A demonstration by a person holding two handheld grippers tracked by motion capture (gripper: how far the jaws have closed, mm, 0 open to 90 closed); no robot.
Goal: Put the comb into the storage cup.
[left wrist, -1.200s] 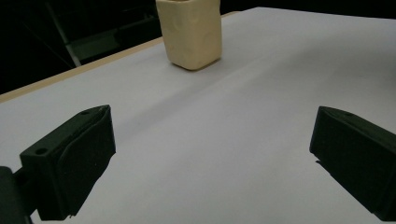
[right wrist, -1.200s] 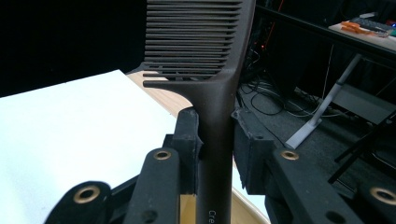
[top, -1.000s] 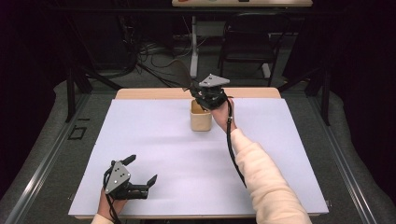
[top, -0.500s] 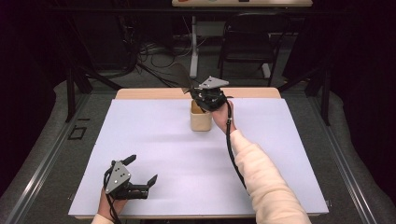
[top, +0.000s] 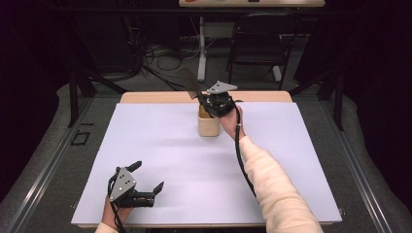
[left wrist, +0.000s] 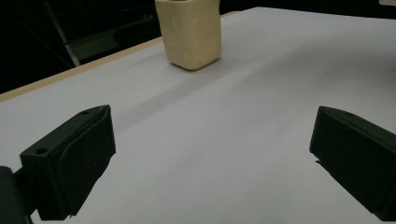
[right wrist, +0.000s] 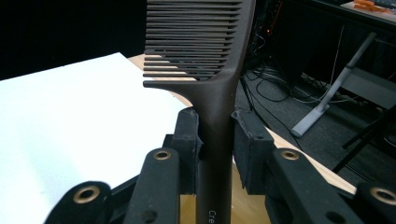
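Comb (right wrist: 210,70) handle end hidden below jaws

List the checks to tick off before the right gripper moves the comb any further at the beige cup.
1. Right gripper clamped on the comb handle: ok, pads press both sides.
2. Comb straight between the pads: ok, teeth end pointing away from the gripper.
3. Cup upright on the white table cover: ok.
4. Comb's lower end inside the cup: cannot tell, hidden by the gripper.
5. Left gripper clear of the cup: ok, open, near the table's front edge.
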